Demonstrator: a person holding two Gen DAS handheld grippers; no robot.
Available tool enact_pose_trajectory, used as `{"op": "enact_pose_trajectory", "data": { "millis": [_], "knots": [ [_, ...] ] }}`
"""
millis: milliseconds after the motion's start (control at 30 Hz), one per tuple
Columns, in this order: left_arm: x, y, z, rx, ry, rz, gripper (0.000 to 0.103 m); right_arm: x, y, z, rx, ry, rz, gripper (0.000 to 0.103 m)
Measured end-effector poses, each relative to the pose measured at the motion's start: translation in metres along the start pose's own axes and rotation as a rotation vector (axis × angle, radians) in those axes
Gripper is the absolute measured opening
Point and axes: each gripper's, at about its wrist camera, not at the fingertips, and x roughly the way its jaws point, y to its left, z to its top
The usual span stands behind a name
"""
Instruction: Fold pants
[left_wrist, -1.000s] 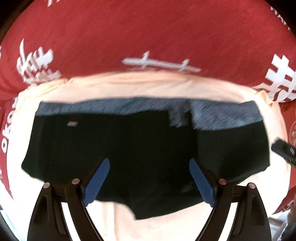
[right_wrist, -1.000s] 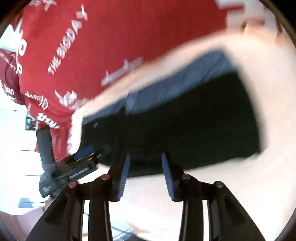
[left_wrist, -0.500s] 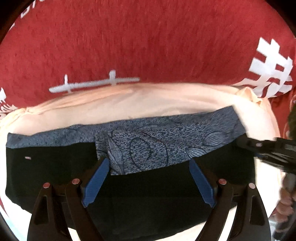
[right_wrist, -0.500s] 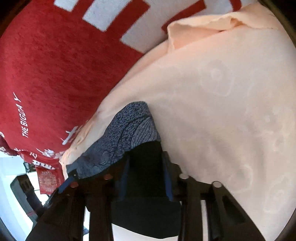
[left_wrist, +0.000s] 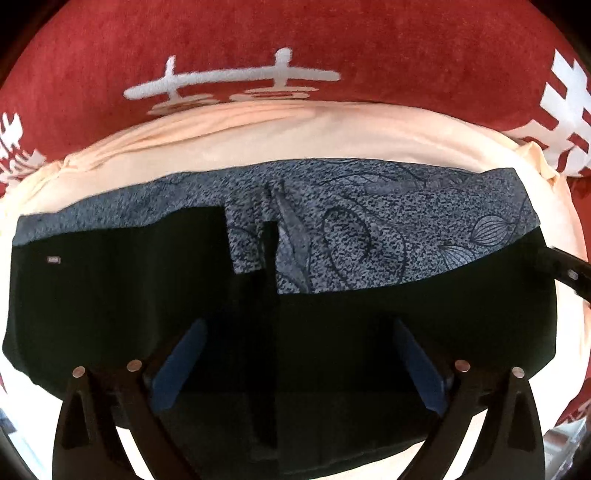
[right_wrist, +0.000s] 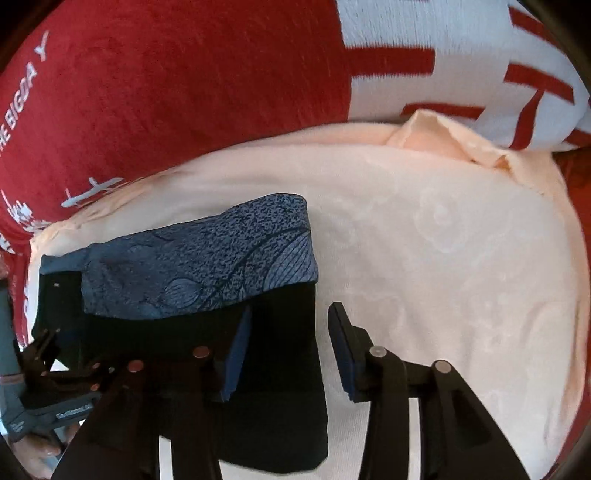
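Black pants (left_wrist: 110, 295) with a grey-blue patterned waistband (left_wrist: 388, 236) lie flat on a peach cloth (left_wrist: 295, 136), one patterned layer overlapping at the middle. My left gripper (left_wrist: 299, 354) hangs straight above the black fabric, its jaws opening wide with nothing pressed between them. In the right wrist view, my right gripper (right_wrist: 290, 350) straddles the right edge of the pants (right_wrist: 280, 406). Its jaws are opening, with one pad over the black fabric and the other over the peach cloth (right_wrist: 443, 277), and neither presses. The left gripper (right_wrist: 55, 376) also shows there at lower left.
A red blanket (left_wrist: 295, 37) with white characters lies under and behind the peach cloth. Its white-and-red patch (right_wrist: 461, 55) rises at the far right beside a bunched corner of the peach cloth (right_wrist: 443, 136). A hand (right_wrist: 33, 446) holds the left tool.
Both grippers came down closer to the pants. The right jaws, shut on the black edge half a second ago, have let it go. The left jaws have spread wider.
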Motion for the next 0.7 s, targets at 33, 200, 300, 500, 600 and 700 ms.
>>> {"op": "enact_pose_trajectory", "data": {
  "millis": [33, 200, 300, 500, 600, 700],
  "knots": [
    [0.000, 0.001, -0.001, -0.014, 0.003, -0.002, 0.103, -0.005, 0.002, -0.002, -0.007, -0.003, -0.012, 0.045],
    [-0.004, 0.002, -0.010, -0.033, -0.007, 0.018, 0.103, -0.036, -0.003, -0.011, 0.019, -0.071, 0.080, 0.027],
    [-0.006, 0.008, -0.021, -0.044, -0.009, 0.029, 0.103, -0.034, 0.005, 0.003, -0.002, -0.081, 0.113, 0.022],
    [-0.012, 0.013, -0.031, -0.070, 0.003, 0.029, 0.103, 0.017, 0.032, 0.023, -0.017, 0.002, 0.131, 0.022],
    [-0.014, 0.016, -0.039, -0.085, 0.018, 0.033, 0.103, 0.007, 0.035, 0.014, -0.027, 0.039, 0.191, 0.022],
    [-0.020, 0.017, -0.045, -0.099, 0.027, 0.049, 0.103, -0.005, 0.024, -0.011, -0.019, 0.086, 0.222, 0.022]
  ]
}}
